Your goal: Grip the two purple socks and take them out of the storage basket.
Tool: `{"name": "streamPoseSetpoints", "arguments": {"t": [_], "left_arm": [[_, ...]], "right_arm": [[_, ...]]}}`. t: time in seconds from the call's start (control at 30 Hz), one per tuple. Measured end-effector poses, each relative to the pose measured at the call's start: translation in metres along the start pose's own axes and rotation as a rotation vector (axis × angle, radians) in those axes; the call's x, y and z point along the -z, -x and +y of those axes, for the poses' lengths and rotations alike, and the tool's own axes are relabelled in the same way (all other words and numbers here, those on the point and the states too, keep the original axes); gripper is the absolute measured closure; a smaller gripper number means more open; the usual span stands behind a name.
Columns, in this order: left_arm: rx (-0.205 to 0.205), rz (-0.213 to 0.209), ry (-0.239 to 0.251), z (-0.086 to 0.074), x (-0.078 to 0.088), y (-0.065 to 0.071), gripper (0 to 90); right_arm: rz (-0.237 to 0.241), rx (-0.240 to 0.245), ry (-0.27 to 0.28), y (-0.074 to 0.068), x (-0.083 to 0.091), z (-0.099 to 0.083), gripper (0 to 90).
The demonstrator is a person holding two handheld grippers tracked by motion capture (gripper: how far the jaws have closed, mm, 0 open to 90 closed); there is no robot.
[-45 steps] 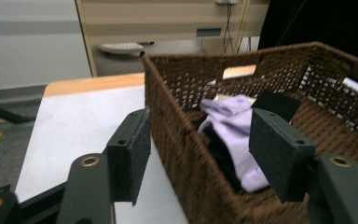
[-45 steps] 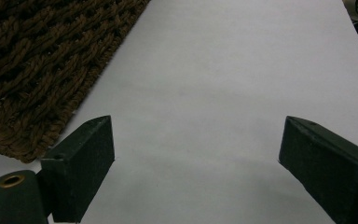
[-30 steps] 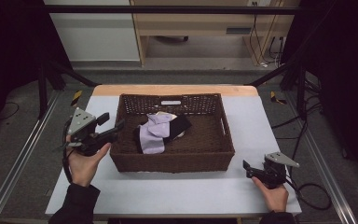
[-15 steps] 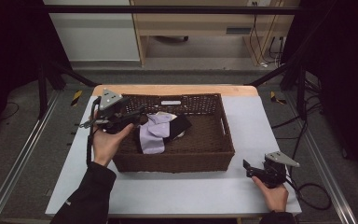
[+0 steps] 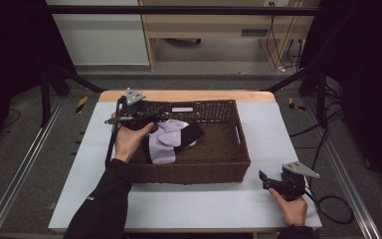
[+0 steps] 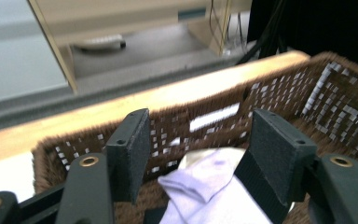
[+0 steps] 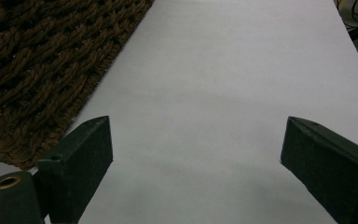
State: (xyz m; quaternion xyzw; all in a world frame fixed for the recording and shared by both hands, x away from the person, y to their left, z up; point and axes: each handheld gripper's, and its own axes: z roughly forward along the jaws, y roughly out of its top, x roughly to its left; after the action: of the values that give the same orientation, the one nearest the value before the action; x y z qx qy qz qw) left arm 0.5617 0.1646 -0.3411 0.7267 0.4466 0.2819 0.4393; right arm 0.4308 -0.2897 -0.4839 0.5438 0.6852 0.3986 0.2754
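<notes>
The left hand-held gripper (image 5: 151,117) hangs over the far-left corner of the brown woven wicker basket (image 5: 229,169), its black jaws spread apart with nothing between them. In the left gripper view the jaws frame the pale lilac folded cloth (image 6: 214,193), which lies below and beyond them, untouched. The right hand-held gripper (image 5: 266,180) rests low on the worktop (image 5: 278,124) near the basket's near-right corner, jaws wide and empty over bare surface.

The worktop is a pale grey-white sheet with a light wooden strip along its far edge. It stands inside a dark metal frame, with grey floor around it, loose cables at the right and a light wooden cabinet against the far wall.

The lilac cloth lies in the left half of the basket, its long axis running roughly from the near side to the far side, with the far end folded over toward the right. A flat black piece of fabric (image 5: 191,135) lies just beside it on the right, touching it.

The left hand covers the cloth's left edge in the high view, and the left gripper view cuts off its near end. What lies under the cloth cannot be made out.
</notes>
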Motion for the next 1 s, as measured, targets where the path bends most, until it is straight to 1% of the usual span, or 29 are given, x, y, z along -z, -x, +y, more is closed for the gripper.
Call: {"name": "streamPoseSetpoints", "arguments": {"t": [0.03, 0.1, 0.17, 0.23, 0.27, 0.33, 0.37, 0.4, 0.47, 0.53, 0.6, 0.63, 0.67, 0.77, 0.83, 0.9, 0.93, 0.97, 1.0], "left_arm": [[-0.012, 0.004, -0.028, -0.004, -0.007, 0.000, 38.9], [-0.018, 0.007, -0.040, -0.009, -0.014, 0.001, 39.4], [-0.023, 0.006, -0.064, -0.014, -0.020, 0.002, 39.8], [-0.025, 0.007, -0.071, -0.017, -0.022, 0.004, 41.0], [-0.036, -0.007, -0.085, -0.023, -0.027, 0.006, 41.9], [-0.038, -0.013, -0.093, -0.025, -0.029, 0.007, 42.4], [-0.048, -0.017, -0.123, -0.030, -0.034, 0.010, 42.7], [-0.055, -0.020, -0.137, -0.032, -0.036, 0.011, 43.0], [-0.055, -0.023, -0.146, -0.035, -0.037, 0.012, 44.4], [-0.055, -0.037, -0.171, -0.039, -0.040, 0.013, 44.9], [-0.052, -0.039, -0.175, -0.040, -0.040, 0.013, 45.8], [-0.055, -0.044, -0.201, -0.043, -0.042, 0.012, 45.7], [-0.055, -0.044, -0.201, -0.043, -0.042, 0.012, 45.0], [-0.085, -0.039, -0.255, -0.049, -0.046, 0.012, 44.6], [-0.080, -0.047, -0.269, -0.052, -0.046, 0.012, 44.1], [-0.114, -0.037, -0.294, -0.055, -0.049, 0.015, 43.3], [-0.114, -0.037, -0.294, -0.055, -0.049, 0.015, 42.8], [-0.132, -0.028, -0.306, -0.057, -0.052, 0.016, 42.9], [-0.132, -0.028, -0.306, -0.057, -0.052, 0.016, 43.2]], "right_arm": [[0.000, 0.001, 0.000, 0.000, 0.000, 0.000, 9.4], [0.002, 0.000, -0.002, 0.000, 0.000, 0.000, 9.4], [0.000, 0.001, -0.001, 0.000, 0.000, 0.000, 9.4], [-0.001, 0.003, 0.002, 0.000, 0.000, 0.000, 9.4], [0.000, 0.002, 0.002, 0.000, 0.000, 0.000, 9.4], [0.000, 0.004, 0.003, 0.000, 0.000, 0.000, 9.4], [0.001, 0.005, 0.002, 0.000, 0.000, 0.000, 9.4], [0.001, 0.005, 0.002, 0.000, 0.000, 0.000, 9.4], [0.000, 0.006, 0.004, 0.000, 0.000, 0.000, 9.4], [0.002, 0.005, 0.000, 0.000, 0.000, 0.000, 9.4], [0.002, 0.005, -0.002, 0.000, 0.000, 0.000, 9.4], [0.002, 0.005, -0.002, 0.000, 0.000, 0.000, 9.4], [0.002, 0.005, -0.002, 0.000, 0.000, 0.000, 9.4], [0.001, 0.005, 0.000, 0.000, 0.000, 0.000, 9.4], [0.000, 0.008, 0.000, -0.001, 0.000, 0.000, 9.3], [0.002, 0.006, -0.004, -0.001, 0.000, 0.000, 9.3], [0.002, 0.006, -0.004, -0.001, 0.000, 0.000, 9.3], [0.004, 0.005, -0.007, -0.001, 0.000, 0.000, 9.3], [0.004, 0.005, -0.007, -0.001, 0.000, 0.000, 9.3]]}}
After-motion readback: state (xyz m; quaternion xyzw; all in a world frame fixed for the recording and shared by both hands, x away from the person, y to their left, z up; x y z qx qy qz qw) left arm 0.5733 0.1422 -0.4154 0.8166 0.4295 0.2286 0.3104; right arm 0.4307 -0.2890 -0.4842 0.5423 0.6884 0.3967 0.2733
